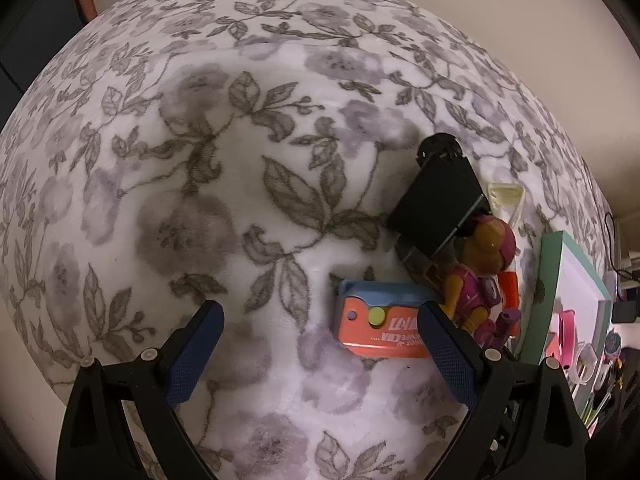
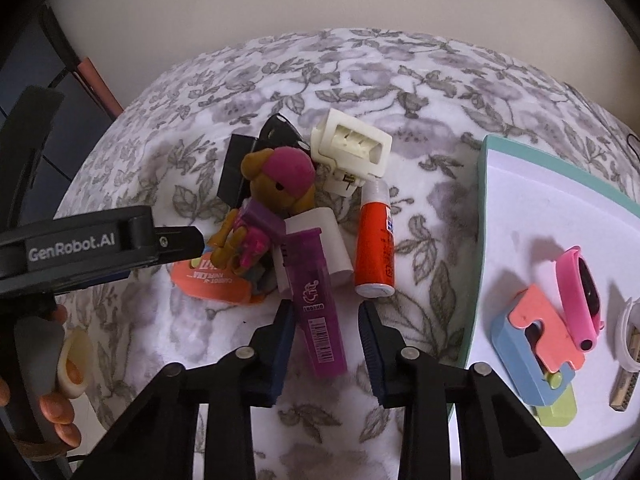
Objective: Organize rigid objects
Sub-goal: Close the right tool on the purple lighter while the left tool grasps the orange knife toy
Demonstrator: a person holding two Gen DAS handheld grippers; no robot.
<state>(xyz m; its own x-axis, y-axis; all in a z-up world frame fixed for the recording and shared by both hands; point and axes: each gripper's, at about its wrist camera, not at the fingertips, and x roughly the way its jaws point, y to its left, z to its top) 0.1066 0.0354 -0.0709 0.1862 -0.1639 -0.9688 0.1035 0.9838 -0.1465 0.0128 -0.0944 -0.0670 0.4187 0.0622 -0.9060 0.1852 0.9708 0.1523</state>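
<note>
A pile of small objects lies on a floral blanket (image 2: 400,80): a purple lighter-like case (image 2: 318,304), a red and white tube (image 2: 375,244), a dog figure in pink (image 2: 276,188), a cream clip (image 2: 352,146), a black box (image 2: 234,168) and an orange card (image 2: 208,280). My right gripper (image 2: 328,344) is open, its fingers on either side of the purple case's near end. My left gripper (image 1: 324,344) is open and empty, with the orange card (image 1: 380,328) by its right finger, next to the dog figure (image 1: 480,264) and black box (image 1: 436,204).
A white tray with a teal rim (image 2: 482,184) lies at the right, holding a pink watch (image 2: 580,292), a blue and salmon tool (image 2: 528,356) and other small items. The left gripper's body (image 2: 92,240) and the holding hand show at the left. The tray also shows in the left wrist view (image 1: 548,280).
</note>
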